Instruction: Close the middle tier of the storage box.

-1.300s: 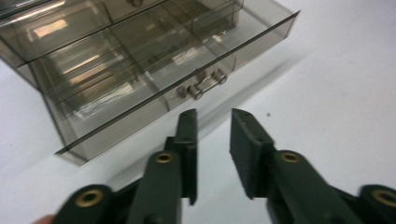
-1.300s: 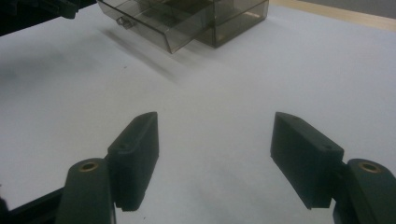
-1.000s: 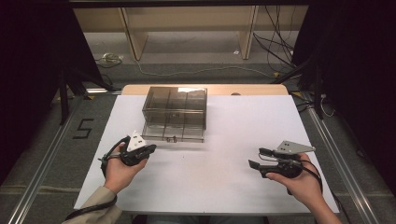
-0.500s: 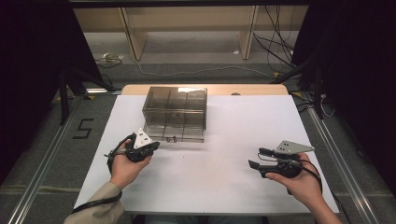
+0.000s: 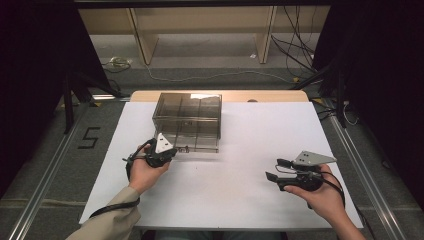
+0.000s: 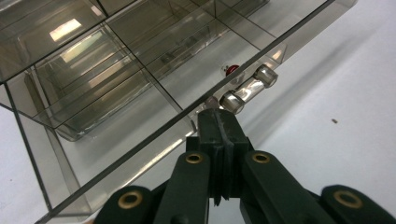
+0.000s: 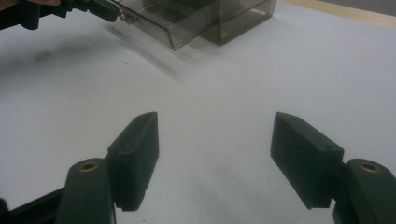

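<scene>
At the near left corner of the smoked-plastic drawer cabinet (image 5: 187,120), the left gripper (image 5: 165,151) is pressed up against the lower drawer front (image 6: 140,154). In the left gripper view its jaws are seen squeezed together, apparently pinched on the drawer's clear lip just beside the chrome bar handle (image 6: 248,88), though what exactly is caught between the pads cannot be made out. The drawer appears drawn out a little from the cabinet, as is seen in the right gripper view, where its front (image 7: 163,28) juts past the cabinet body.

The step in hand is judged to be the pulling open of this drawer. It would be done best with a straight pull toward the person, kept level with the white tabletop (image 5: 240,195), so that the drawer is not twisted in its runners. The pinch is off to one side of the handle, so a skewed pull and a jammed drawer are risked. The light cabinet may slide along with the drawer.

The right gripper (image 5: 280,170) is held well apart, low over the table near the right edge, its jaws spread wide with nothing between them; it could be brought across to steady the cabinet.
</scene>
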